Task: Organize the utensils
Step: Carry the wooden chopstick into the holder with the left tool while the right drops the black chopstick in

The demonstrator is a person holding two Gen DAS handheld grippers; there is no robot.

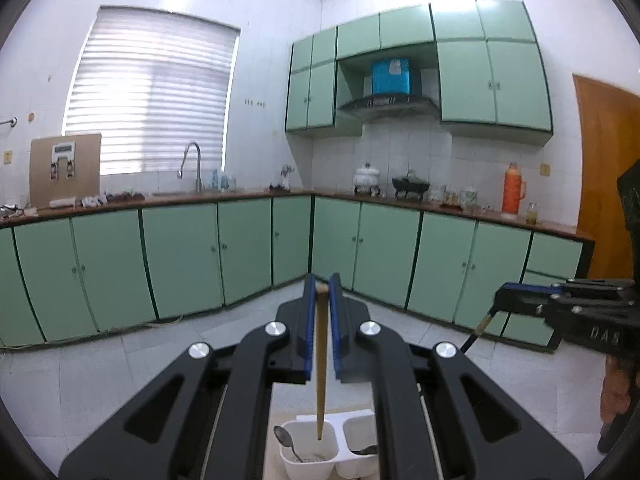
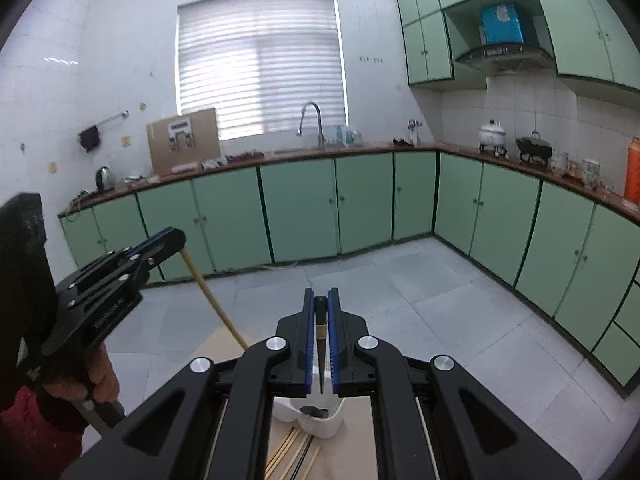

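Note:
My left gripper (image 1: pixel 322 280) is shut on a pale bamboo chopstick (image 1: pixel 320 360), which hangs down with its tip over a white divided utensil holder (image 1: pixel 308 464). A metal spoon (image 1: pixel 285 442) leans in the holder's left compartment. My right gripper (image 2: pixel 320 294) is shut on a dark chopstick (image 2: pixel 321 360) that points down above the same white holder (image 2: pixel 324 424). Each gripper shows in the other's view: the right gripper (image 1: pixel 500 290) with its dark chopstick (image 1: pixel 478 332), and the left gripper (image 2: pixel 178 238) with its bamboo chopstick (image 2: pixel 212 300).
Several loose chopsticks (image 2: pixel 292 454) lie on the tan tabletop (image 2: pixel 224 344) in front of the holder. A person's hand (image 2: pixel 100 380) grips the left tool's handle. Green cabinets (image 1: pixel 180 256) and a cluttered counter line the far walls across a tiled floor (image 2: pixel 420 300).

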